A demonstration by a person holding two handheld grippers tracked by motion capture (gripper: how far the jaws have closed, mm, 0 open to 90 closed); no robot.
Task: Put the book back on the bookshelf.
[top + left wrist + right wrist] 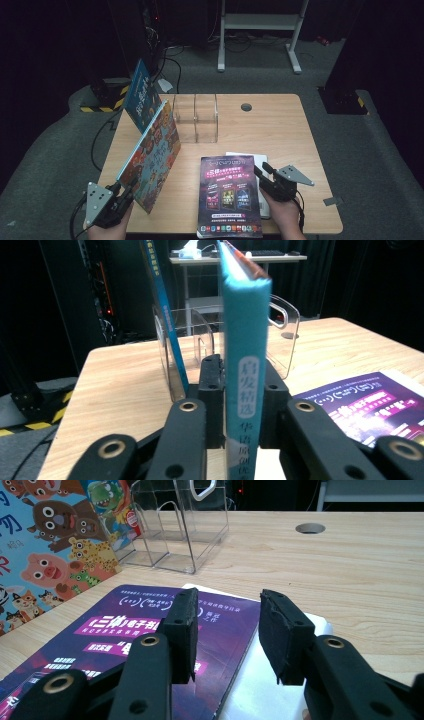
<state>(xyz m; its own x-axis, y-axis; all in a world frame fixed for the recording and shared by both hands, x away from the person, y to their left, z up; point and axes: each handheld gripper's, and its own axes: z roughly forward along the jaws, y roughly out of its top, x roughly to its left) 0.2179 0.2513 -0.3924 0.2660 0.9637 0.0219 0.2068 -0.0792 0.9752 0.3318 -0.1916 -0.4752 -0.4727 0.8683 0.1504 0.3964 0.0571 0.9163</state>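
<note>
A picture book (152,152) with cartoon animals on its cover stands tilted on its lower edge at the table's left. My left gripper (129,194) is shut on its near corner; in the left gripper view the teal spine (245,315) sits between the two black pads (211,375). A purple magazine (230,195) lies flat at the front middle, on top of a white booklet (252,159). My right gripper (258,174) hovers over the magazine's right edge, open, with nothing between its jaws (229,600). The magazine (115,630) and the white booklet (260,690) lie under it.
A clear acrylic file holder (196,117) with two compartments stands at the table's back middle. A blue book (141,92) leans upright at its left side. A cable hole (246,106) sits behind it. Bare wood (280,135) spreads to the right.
</note>
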